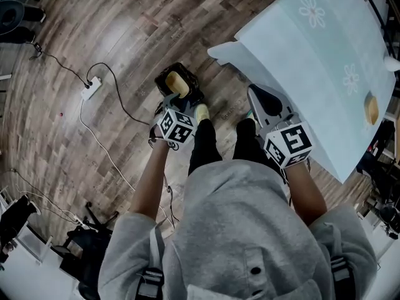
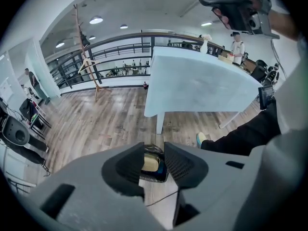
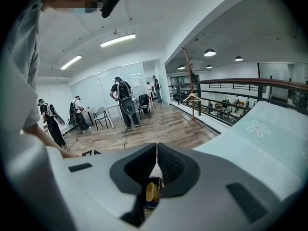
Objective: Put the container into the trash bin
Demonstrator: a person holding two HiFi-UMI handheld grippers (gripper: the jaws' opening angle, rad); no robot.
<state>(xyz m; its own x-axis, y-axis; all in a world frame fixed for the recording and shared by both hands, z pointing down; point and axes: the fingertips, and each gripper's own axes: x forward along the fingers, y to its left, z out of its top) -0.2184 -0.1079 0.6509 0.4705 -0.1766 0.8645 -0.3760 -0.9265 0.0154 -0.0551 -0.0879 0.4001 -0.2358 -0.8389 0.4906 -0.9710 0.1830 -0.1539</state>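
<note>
- Left gripper (image 2: 154, 153): jaws apart, nothing pressed between the pads, pointing steeply down over the trash bin (image 1: 164, 77) on the wood floor (image 1: 94, 30).
- Container (image 1: 178, 85): yellowish, lies inside the trash bin, seen below the gap between the left jaws.
- Right gripper (image 3: 156, 153): jaws closed together, empty, just beside the table (image 1: 312, 74) edge.

Grey-brown wood plank floor (image 1: 94, 30) is seen throughout. A table (image 1: 300, 61) draped in pale blue flower-print cloth is placed at the right. A white power strip (image 1: 90, 87) with its cable is laid on the floor. A wooden coat stand (image 2: 87, 64) is set before a dark railing (image 2: 120, 47). The white ceiling is lit by strip lights (image 3: 118, 40). Chairs (image 3: 99, 113) are seen far off.
</note>
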